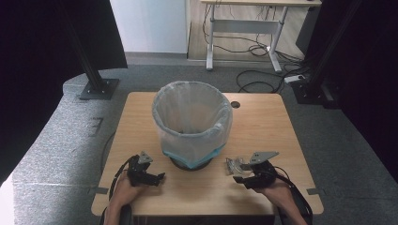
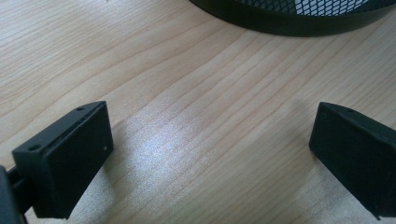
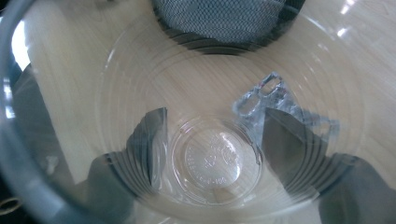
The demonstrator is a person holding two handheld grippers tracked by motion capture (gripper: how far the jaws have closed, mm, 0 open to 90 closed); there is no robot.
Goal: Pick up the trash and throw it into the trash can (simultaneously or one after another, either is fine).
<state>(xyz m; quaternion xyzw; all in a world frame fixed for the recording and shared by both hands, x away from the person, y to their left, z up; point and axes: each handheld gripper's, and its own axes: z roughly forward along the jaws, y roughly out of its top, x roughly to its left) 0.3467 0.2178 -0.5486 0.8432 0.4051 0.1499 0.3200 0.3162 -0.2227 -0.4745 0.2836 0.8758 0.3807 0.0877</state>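
Clear plastic cup [image 3: 205, 140] sits against the right gripper's camera, its base pinched between the jaws of the right gripper [image 1: 242, 169], which have closed on it, probably so it can be carried to the lined mesh waste bin [image 1: 191, 123] just beside it on the wooden table [image 1: 263, 126]. By contrast, the left gripper [image 2: 210, 149] rests low over bare wood near the bin's base, jaws spread wide and holding nothing.

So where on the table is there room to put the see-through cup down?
The table is bare on both sides of the bin, and along the near edge between the left gripper and the right gripper, which holds the clear cup. It is tightest right around the bin's base.
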